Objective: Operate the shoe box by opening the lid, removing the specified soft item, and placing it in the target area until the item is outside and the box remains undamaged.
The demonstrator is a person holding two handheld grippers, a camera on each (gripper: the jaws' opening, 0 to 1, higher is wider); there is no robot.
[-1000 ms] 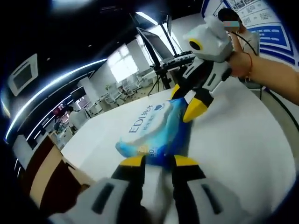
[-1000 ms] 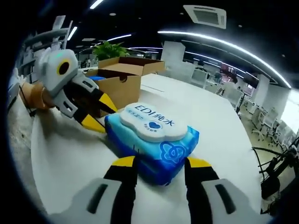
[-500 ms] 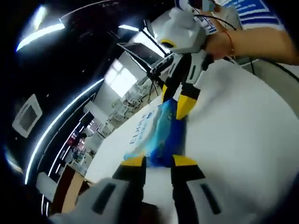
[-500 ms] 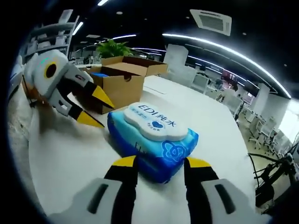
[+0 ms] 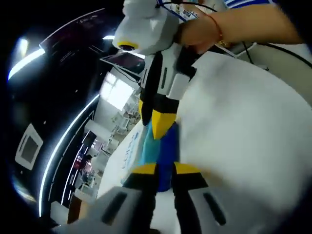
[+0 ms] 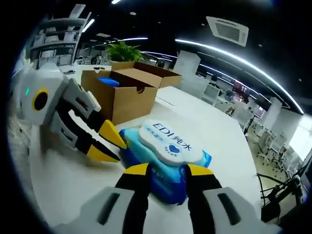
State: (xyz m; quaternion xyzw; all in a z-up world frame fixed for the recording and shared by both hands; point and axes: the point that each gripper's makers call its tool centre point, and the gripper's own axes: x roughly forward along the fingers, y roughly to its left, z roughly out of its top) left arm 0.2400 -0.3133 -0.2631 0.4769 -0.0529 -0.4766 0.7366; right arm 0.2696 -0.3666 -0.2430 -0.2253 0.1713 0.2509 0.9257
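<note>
A blue soft wipes pack [image 6: 170, 146] with a white lid lies low over the white table [image 6: 58, 190], between my right gripper's [image 6: 168, 170] yellow-tipped jaws, which are shut on its near end. My left gripper [image 6: 117, 148] comes in from the left, its yellow tips pinching the pack's left edge. In the left gripper view the pack [image 5: 165, 144] shows edge-on between my left gripper's [image 5: 165, 169] narrowed jaws. There the right gripper [image 5: 156, 122] reaches down from above onto the far end, held by a hand [image 5: 204, 31]. The open cardboard shoe box [image 6: 122, 95] stands behind, flaps up.
A blue item [image 6: 107, 81] lies inside the box. A green plant [image 6: 124, 51] rises behind it. The white table [image 5: 243, 131] stretches wide to the right of the pack. Office desks and chairs [image 6: 273, 141] stand far off.
My left gripper has rolled, moved in on the pack's end, and its jaws have narrowed on it. The right jaws have also drawn closer together. The pack sits lower, nearer the table.
</note>
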